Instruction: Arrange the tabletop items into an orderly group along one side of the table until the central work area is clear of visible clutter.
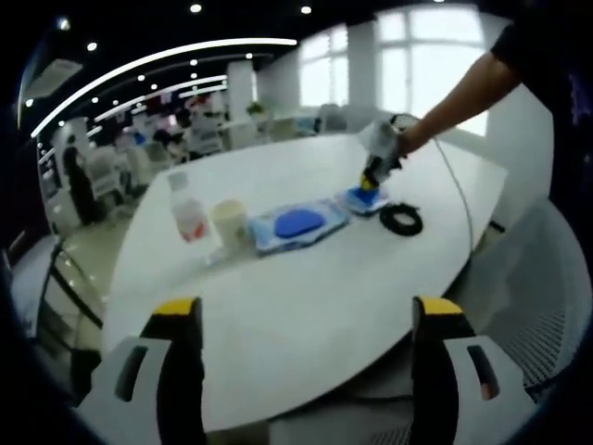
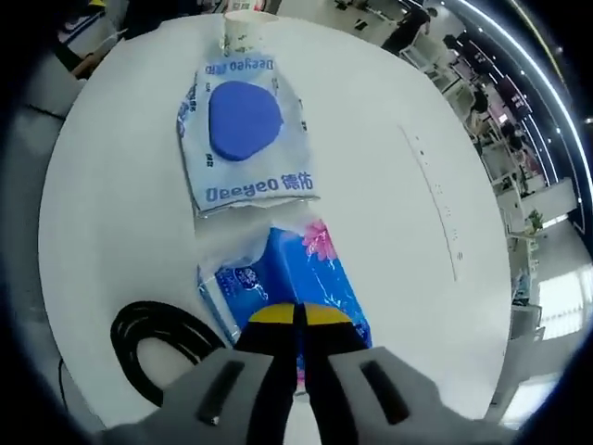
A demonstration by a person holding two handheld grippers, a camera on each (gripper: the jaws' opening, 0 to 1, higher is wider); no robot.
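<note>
A blue tissue pack (image 2: 278, 278) lies on the white table (image 2: 111, 204), and my right gripper (image 2: 296, 320) is shut on its top, jaws pressed together. Beyond it lies a white wipes pack (image 2: 243, 139) with a blue lid, then a paper cup (image 2: 248, 23). A coiled black cable (image 2: 157, 348) sits beside the tissue pack. In the left gripper view, my left gripper (image 1: 306, 311) hangs open over the near table edge, far from everything. From there I see a plastic bottle (image 1: 188, 215), the cup (image 1: 229, 222), the wipes pack (image 1: 296, 224), the tissue pack (image 1: 361, 199), the cable (image 1: 401, 219) and the right gripper (image 1: 375, 171) in a hand.
The items form a rough row across the middle of the oval table (image 1: 306, 278). A white mesh chair (image 1: 547, 297) stands at the table's right edge. A thin seam (image 2: 431, 199) runs along the tabletop. Desks and people fill the office behind.
</note>
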